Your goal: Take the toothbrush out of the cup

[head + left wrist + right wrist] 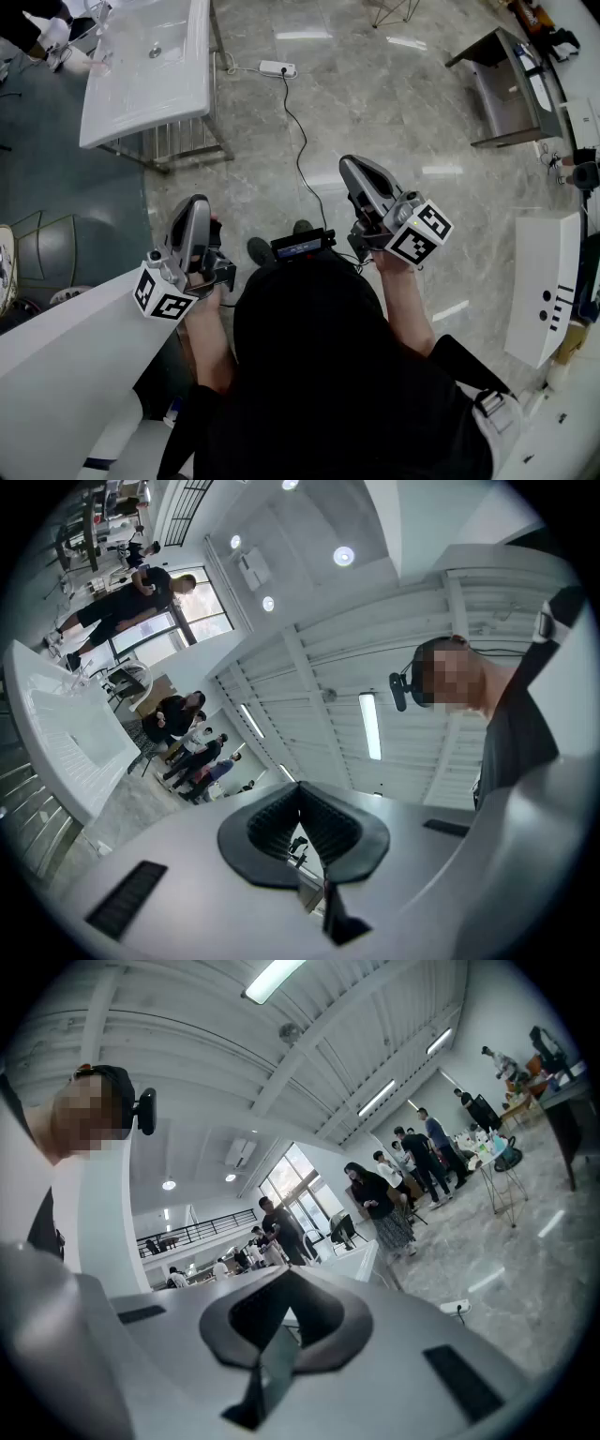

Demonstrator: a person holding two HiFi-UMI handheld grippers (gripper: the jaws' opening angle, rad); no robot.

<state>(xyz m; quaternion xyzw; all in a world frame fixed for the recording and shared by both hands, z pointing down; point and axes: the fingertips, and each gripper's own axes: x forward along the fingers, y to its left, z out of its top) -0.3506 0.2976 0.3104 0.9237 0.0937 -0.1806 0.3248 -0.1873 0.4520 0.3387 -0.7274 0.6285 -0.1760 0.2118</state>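
Holding both grippers up over floor (375,94), you show: left gripper (194,204), fingers pressed together, empty; right gripper (350,165), same. No toothbrush, no cup in view. Task unstarted; finding, gripping, lifting out remain.

A white sink (150,75) is standing on the shiny grey floor (394,103). A white plug strip (277,67) is lying near it, and its black cord (299,155) is running across the floor. People (380,1199) are standing together far off in the room. Long lights (277,977) are shining on the ceiling.
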